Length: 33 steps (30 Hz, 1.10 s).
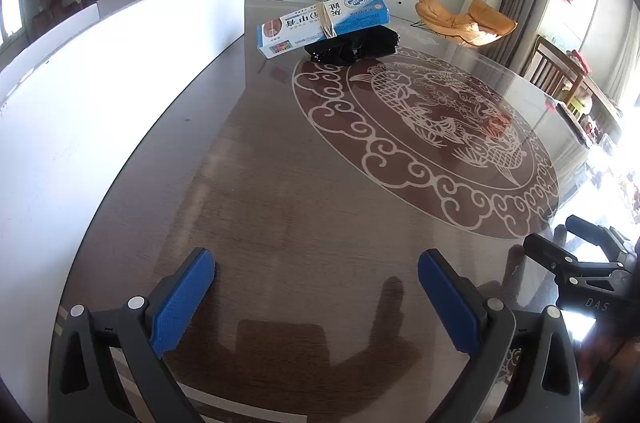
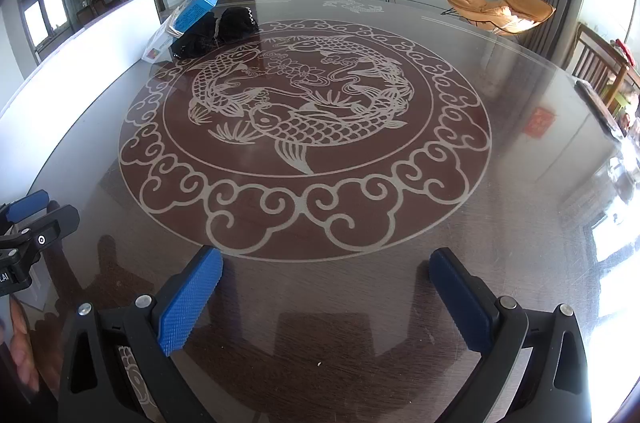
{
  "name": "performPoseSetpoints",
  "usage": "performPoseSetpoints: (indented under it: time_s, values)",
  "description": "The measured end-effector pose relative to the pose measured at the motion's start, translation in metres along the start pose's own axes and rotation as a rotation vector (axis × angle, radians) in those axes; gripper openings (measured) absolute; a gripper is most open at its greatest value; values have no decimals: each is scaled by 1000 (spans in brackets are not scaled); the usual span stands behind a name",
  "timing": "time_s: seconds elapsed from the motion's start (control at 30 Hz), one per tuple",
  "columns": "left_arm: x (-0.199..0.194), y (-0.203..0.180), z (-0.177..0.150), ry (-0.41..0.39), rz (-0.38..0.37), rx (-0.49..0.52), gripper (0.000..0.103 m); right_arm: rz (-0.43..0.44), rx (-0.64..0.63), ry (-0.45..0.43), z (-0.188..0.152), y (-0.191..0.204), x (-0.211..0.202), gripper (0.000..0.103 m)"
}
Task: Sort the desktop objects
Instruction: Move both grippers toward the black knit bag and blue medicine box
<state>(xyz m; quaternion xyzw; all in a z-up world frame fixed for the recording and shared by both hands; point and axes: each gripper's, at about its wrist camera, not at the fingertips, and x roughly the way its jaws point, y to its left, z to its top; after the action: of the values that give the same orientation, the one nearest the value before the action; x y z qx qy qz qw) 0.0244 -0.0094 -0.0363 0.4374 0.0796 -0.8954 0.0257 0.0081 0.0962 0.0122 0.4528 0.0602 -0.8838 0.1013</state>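
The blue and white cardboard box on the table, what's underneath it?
The blue and white cardboard box leans tilted on a crumpled black fabric bundle, its lower end near the glass-topped table. What the bundle hides cannot be seen.

Glossy glass-like sheen all over the table (image 2: 460, 223), throwing back window light and dark reflections, with brown wood grain showing beneath and a pale matt fish-and-cloud pattern (image 2: 304, 127) that looks etched or printed. On the left gripper (image 1: 316, 299), the blue pads (image 1: 180, 303) are rubbery, with fine knurled texture, set in matt black plastic arms with shiny metal rivets. Same on the right gripper (image 2: 326, 299): rough, dimpled blue pads (image 2: 188, 299), smooth black plastic, bright round pins. Far back, the box (image 1: 324, 23) looks like printed cardboard with a slight sheen, wrapped by a pale band, resting on a black bundle (image 1: 352, 47) that reads as soft, crumpled cloth. The white board (image 1: 120, 63) is smooth and matt.
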Motion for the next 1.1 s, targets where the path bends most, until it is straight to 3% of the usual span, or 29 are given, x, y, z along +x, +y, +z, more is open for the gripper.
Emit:
performPoseSetpoints:
  time_s: [0.2, 0.3, 0.47, 0.7, 0.83, 0.97, 1.03, 1.1]
  values:
    - [2, -1, 1, 9, 14, 16, 103, 0, 0, 0, 0, 0, 0, 103]
    - [11, -8, 6, 64, 78, 91, 103, 0, 0, 0, 0, 0, 0, 103]
    - [19, 5, 18, 56, 72, 108, 103, 0, 0, 0, 0, 0, 0, 103]
    - [13, 31, 17, 29, 112, -18, 103, 1, 0, 0, 0, 0, 0, 103]
    - [11, 36, 17, 12, 93, -48, 103, 2, 0, 4, 3, -1, 2, 103]
    - [13, 33, 17, 17, 112, -40, 103, 22, -74, 57, 47, 9, 24, 103]
    - [13, 33, 17, 15, 110, -43, 103, 43, -81, 6, 90, 17, 29, 103]
    - [13, 34, 17, 11, 104, -51, 103, 64, -79, -98, 143, 27, 29, 103]
